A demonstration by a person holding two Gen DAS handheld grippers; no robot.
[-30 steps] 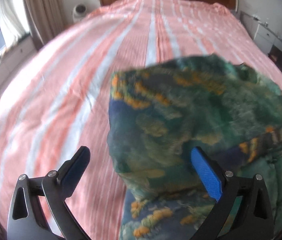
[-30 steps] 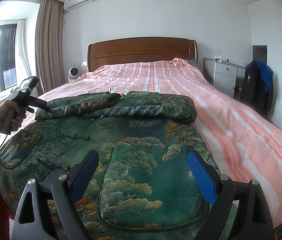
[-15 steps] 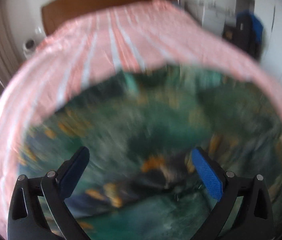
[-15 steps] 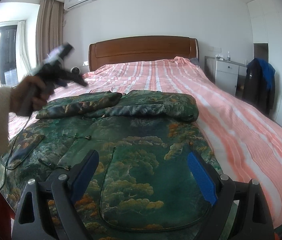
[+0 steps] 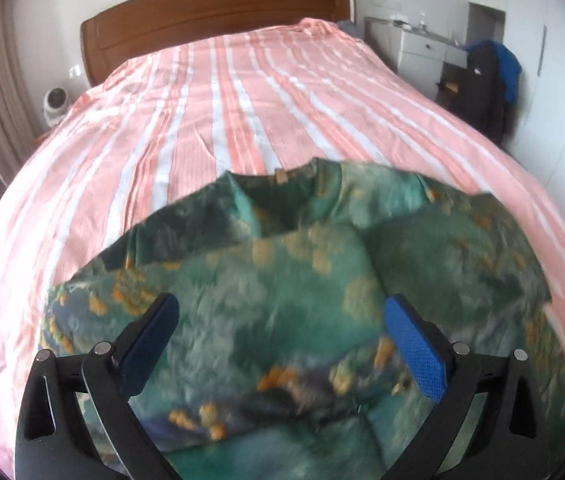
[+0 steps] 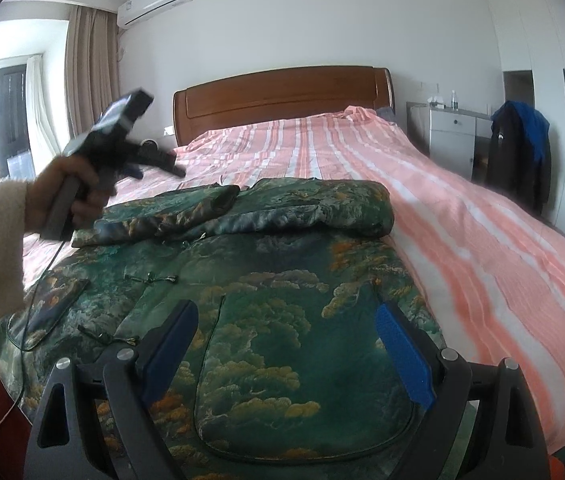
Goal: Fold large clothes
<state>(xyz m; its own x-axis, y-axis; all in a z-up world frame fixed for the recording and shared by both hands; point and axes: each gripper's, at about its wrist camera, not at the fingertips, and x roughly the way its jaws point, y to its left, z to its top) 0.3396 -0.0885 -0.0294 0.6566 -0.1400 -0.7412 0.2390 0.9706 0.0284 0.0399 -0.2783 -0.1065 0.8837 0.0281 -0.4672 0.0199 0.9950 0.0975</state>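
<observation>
**Bedroom, padded jacket half folded on a striped bed**

Bedroom with a wooden headboard [image 5: 218, 12] and a bed [image 5: 242, 112] under a pink and white striped cover.

Left wrist view: the left claw [image 5: 280, 344] hangs above the far part of a green landscape-print jacket [image 5: 282, 280], its jaws spread wide and holding nothing. Both sleeves look folded across the chest, and the collar [image 5: 282, 178] points toward the headboard. This view is slightly blurred.

Right wrist view: the right claw [image 6: 286, 352] is also released and empty, low over the jacket's near hem [image 6: 302, 452], which lies at the near edge of the bed. A patch pocket sits just ahead of the fingers. Far left, a hand in a cream sleeve holds the left claw in the air above the folded sleeves [image 6: 242, 212].

Judgement: the next fold probably brings hem and collar together. To do it well, each claw should pinch a hem corner through all layers, lift evenly, and lay the edge squarely over the sleeves without dragging them out of place, as the padding may spring back.
</observation>
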